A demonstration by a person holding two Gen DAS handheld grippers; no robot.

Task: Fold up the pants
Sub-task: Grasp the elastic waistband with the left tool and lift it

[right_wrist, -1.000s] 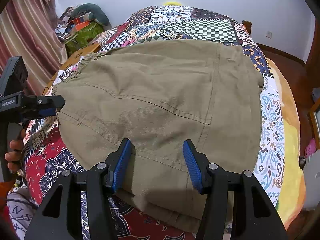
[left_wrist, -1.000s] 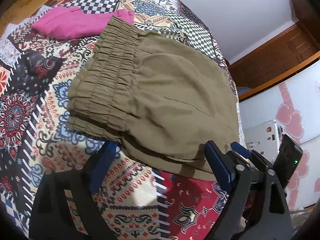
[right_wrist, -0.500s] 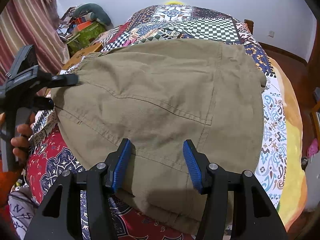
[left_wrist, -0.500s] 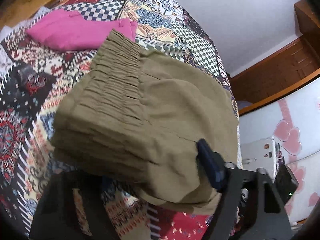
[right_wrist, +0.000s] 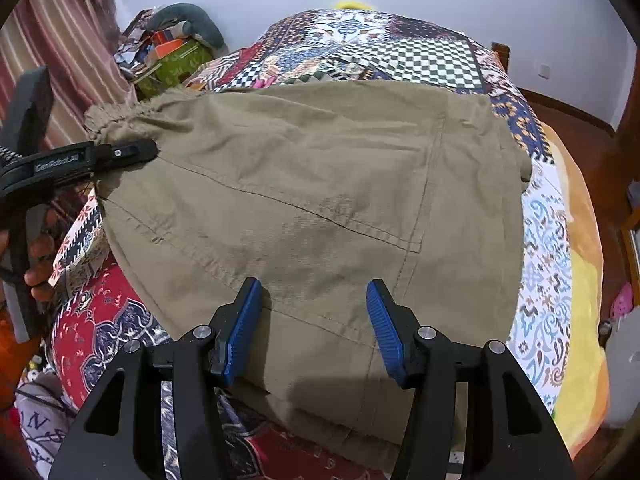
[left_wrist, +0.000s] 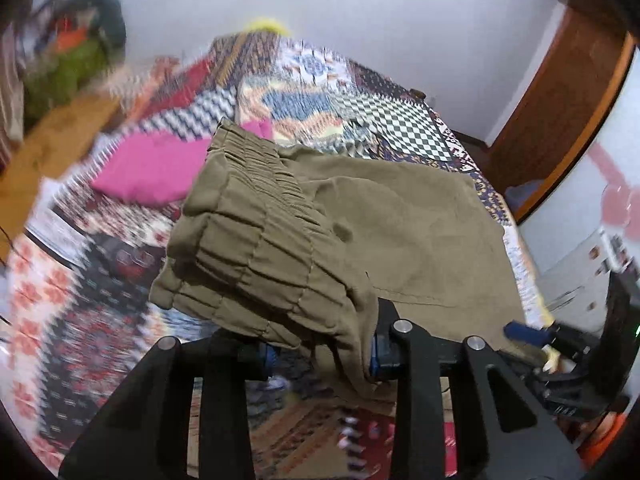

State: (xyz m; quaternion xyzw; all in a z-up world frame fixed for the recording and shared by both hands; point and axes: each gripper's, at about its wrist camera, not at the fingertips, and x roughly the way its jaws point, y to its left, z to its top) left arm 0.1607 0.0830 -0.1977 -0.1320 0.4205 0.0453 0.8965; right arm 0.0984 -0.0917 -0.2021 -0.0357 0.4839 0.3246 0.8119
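Observation:
Olive-brown pants [right_wrist: 320, 184] lie folded on a patchwork bedspread [right_wrist: 400, 56]. My left gripper [left_wrist: 320, 356] has the gathered waistband corner [left_wrist: 256, 248] between its blue pads, and its jaws are closing on the cloth. That corner is raised off the bed and droops over the fingers. The right wrist view shows the same gripper [right_wrist: 136, 152] clamped on the waistband at the pants' left edge. My right gripper [right_wrist: 314, 328] hovers over the near edge of the pants with its pads apart, open, nothing pinched between them.
A folded pink garment [left_wrist: 156, 168] lies just beyond the waistband. A person's hand [right_wrist: 38, 264] holds the left gripper's handle. A pile of clutter [right_wrist: 172, 52] and a striped curtain [right_wrist: 60, 52] stand at the far left. The bed's yellow edge [right_wrist: 580, 320] runs along the right.
The left gripper slid onto the waistband corner, narrowed its jaws on it and lifted it, turning as it rose. The right gripper has stayed still over the pants.

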